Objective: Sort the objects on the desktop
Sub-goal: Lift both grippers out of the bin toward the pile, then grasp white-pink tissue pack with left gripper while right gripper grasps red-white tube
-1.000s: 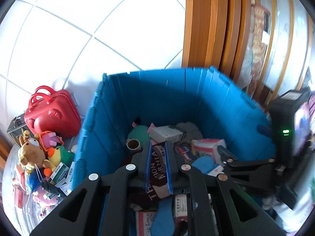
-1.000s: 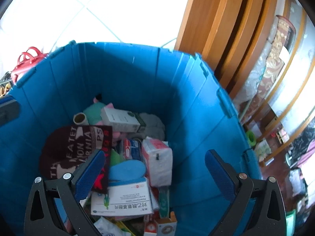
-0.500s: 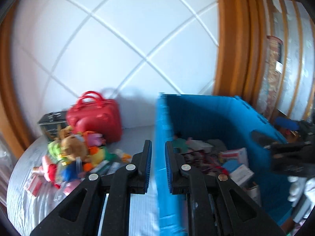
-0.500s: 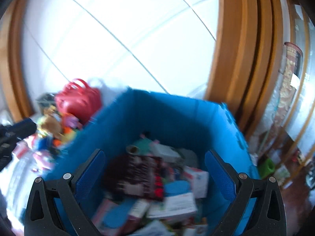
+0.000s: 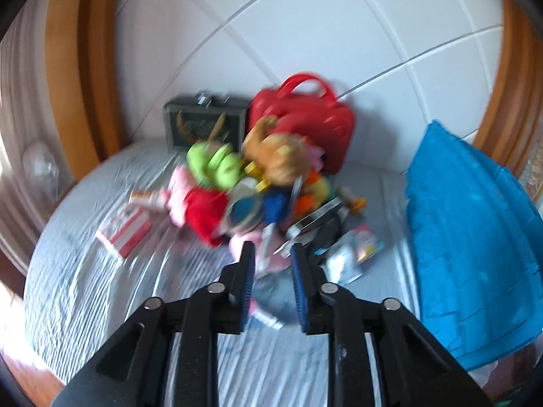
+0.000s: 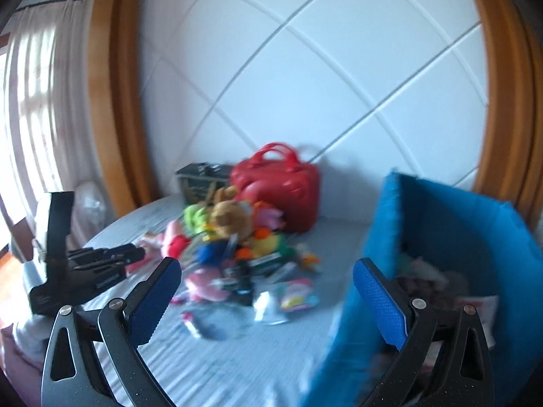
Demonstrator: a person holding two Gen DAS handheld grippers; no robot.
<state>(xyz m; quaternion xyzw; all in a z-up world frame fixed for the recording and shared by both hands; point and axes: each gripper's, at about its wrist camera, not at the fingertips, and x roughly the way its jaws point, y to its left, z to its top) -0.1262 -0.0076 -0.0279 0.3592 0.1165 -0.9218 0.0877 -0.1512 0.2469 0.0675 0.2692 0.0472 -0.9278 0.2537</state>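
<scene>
Your left tongs (image 5: 270, 283) hang over the striped grey counter (image 5: 101, 288), jaws opening with only a narrow gap so far and nothing between the blue pads. Past their tips sits the heap of toys (image 5: 258, 183), and most of it is smeared by blur. You can pick out a brown plush (image 5: 278, 159) on top, a green one (image 5: 213, 166) beside it, and something pink and red lower left (what sort of toy, you cannot tell). Flat packets (image 5: 353, 254) lie at the heap's near right edge, their print unreadable. A red-and-white box (image 5: 124, 234) lies apart to the left.

Behind the heap the red bag (image 5: 305, 122) stands against the white padded wall, partly covered by the plush, with a dark box (image 5: 203, 125) just beside it on the left.

Your right tongs (image 6: 266, 296) are spread wide and empty. From their camera the left tongs (image 6: 101, 264) show in side view at the left edge. The blue bin (image 6: 458, 237) stands on the right of the counter, well apart from the heap; its near wall hides most of what lies inside, and only a few pale and dark shapes show over the rim. In the left view the bin (image 5: 475, 237) is cut off by the frame edge.
</scene>
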